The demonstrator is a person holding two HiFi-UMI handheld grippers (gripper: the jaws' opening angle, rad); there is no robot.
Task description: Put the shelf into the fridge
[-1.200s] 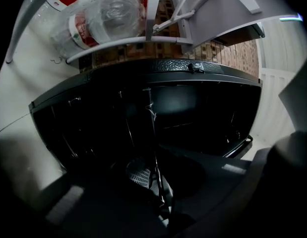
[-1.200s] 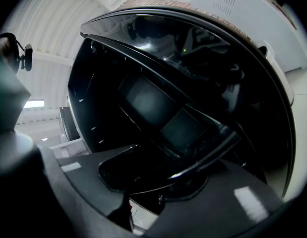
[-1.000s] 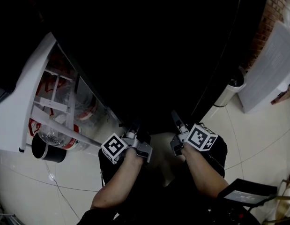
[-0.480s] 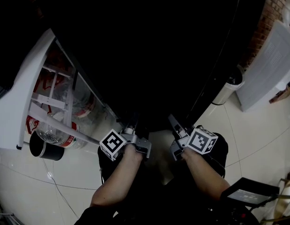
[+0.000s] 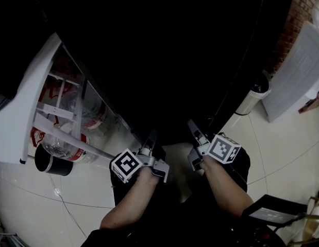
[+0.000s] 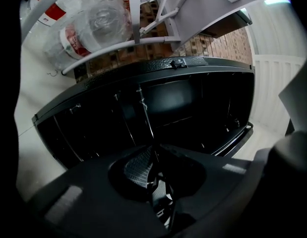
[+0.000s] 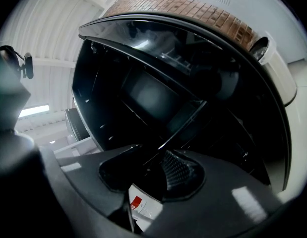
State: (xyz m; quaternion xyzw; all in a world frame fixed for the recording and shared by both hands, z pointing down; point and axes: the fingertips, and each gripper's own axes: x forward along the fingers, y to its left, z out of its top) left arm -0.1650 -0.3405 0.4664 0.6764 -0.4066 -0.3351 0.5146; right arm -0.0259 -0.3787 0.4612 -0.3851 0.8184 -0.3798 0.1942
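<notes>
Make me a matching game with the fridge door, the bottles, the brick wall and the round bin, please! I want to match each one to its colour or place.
Things:
1. fridge door
2. bottles
3. brick wall
4. round bin

Descriptions:
A. reddish-brown, top right of the head view
B. clear, with red labels
C. standing at the right, with a dark top
D. white, swung open at the left

Pairs: 1-D, 2-B, 3-A, 4-C.

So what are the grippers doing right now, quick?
Left gripper: closed on the shelf at its thin edge.
Right gripper: open; its jaws have just been closing, with the shelf edge between them, not yet pressed.
</notes>
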